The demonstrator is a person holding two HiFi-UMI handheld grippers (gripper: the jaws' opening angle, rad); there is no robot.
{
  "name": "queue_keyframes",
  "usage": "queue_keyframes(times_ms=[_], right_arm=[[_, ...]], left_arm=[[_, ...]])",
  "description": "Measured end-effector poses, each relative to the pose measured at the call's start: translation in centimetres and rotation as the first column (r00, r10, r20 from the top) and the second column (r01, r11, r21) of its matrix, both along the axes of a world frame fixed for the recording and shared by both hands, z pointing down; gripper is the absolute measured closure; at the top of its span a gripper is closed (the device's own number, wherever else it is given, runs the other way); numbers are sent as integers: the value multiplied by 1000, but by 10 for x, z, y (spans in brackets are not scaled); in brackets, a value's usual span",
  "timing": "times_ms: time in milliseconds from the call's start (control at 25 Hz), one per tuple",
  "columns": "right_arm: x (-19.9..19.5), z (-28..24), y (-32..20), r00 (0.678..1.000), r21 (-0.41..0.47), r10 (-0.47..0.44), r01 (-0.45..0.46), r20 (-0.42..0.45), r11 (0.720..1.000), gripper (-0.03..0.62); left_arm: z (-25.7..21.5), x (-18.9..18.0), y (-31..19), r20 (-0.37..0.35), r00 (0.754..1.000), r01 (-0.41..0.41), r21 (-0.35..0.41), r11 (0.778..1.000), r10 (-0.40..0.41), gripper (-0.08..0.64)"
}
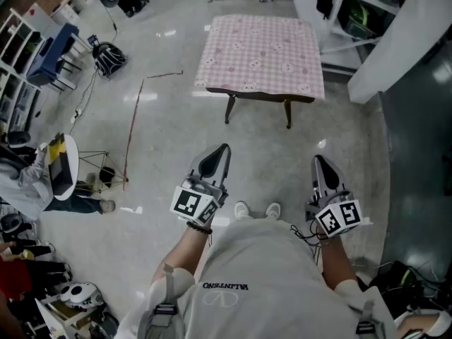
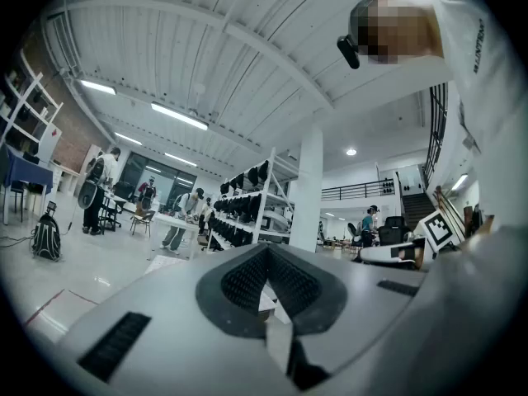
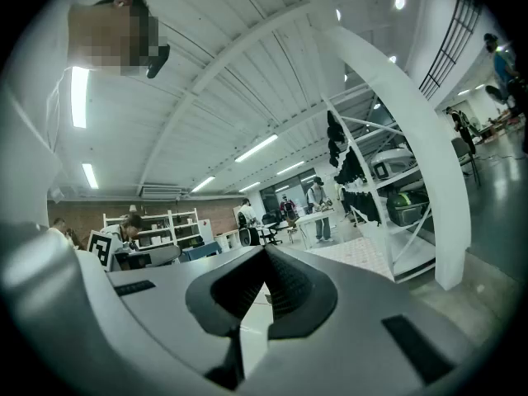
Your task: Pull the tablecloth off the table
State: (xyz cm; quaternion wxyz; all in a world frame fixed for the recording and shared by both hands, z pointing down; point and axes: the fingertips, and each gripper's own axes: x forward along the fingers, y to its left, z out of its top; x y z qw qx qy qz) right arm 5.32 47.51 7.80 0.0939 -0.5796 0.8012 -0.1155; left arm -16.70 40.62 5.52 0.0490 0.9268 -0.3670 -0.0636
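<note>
A pink checked tablecloth [image 1: 260,53] covers a small dark-legged table [image 1: 229,109] standing on the grey floor ahead of me. It also shows in the right gripper view as a pale patterned tablecloth [image 3: 363,254] low and to the right. My left gripper [image 1: 223,149] and right gripper [image 1: 318,160] are held level in front of my body, well short of the table. Both are shut with nothing between the jaws. In the gripper views, the left gripper [image 2: 266,249] and right gripper [image 3: 265,252] each show their tips pressed together.
White shelving [image 1: 353,20] stands right of the table and a white pillar [image 3: 412,163] beside it. A person sits at the left by a round stool [image 1: 62,167]. A black bag [image 1: 107,58], cables and a red rod [image 1: 133,127] lie on the floor at the left.
</note>
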Motion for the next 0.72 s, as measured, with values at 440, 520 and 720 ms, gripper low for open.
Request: queue_keyframes(times_ms=[440, 520, 720], right_arm=[[0, 6, -11, 999, -7, 22, -22, 41, 1000, 581], [-3, 7, -12, 999, -11, 23, -22, 43, 1000, 581], [-20, 7, -15, 999, -33, 31, -29, 43, 999, 581]], left_arm=[[5, -3, -6, -20, 1000, -11, -13, 1000, 11, 561], [6, -8, -7, -23, 1000, -9, -17, 1000, 9, 561], [7, -25, -8, -21, 1000, -16, -7, 1000, 16, 561]])
